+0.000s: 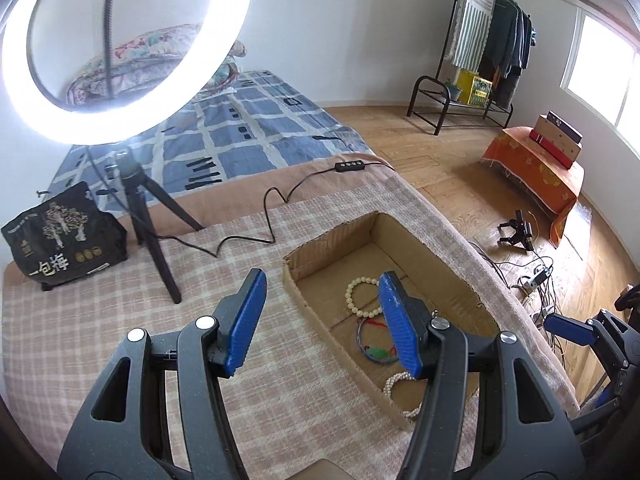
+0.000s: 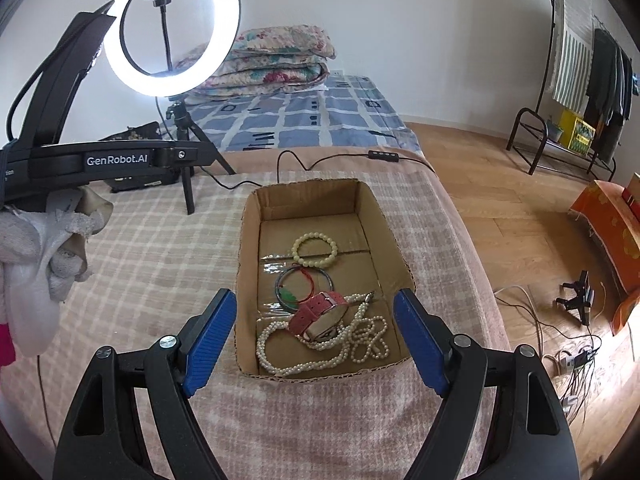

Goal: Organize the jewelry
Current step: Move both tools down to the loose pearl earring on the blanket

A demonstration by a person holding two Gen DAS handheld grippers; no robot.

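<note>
Box: open cardboard box (image 2: 362, 216) on the plaid blanket (image 2: 152, 264), close to the bed's right edge.
Inside box: cream bead bracelet (image 2: 315, 249) toward the far wall; green-and-red bangle (image 2: 300, 286) mid-floor; red watch (image 2: 320, 312) lying on the pearl necklace (image 2: 320, 344) at the near wall.
Left gripper (image 1: 320, 300): fingers spread, nothing held, above the box's left rim.
Right gripper (image 2: 316, 320): fingers spread, nothing held, before the box's near edge.
Open room: bare blanket left of box up to the ring light (image 2: 172, 28) tripod.

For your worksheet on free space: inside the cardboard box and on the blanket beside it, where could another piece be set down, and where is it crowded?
Free: the cardboard box floor between its far wall and the bead bracelet; also the checked blanket left of the box. Crowded: the near end, where the red watch lies on the pearl necklace.
</note>
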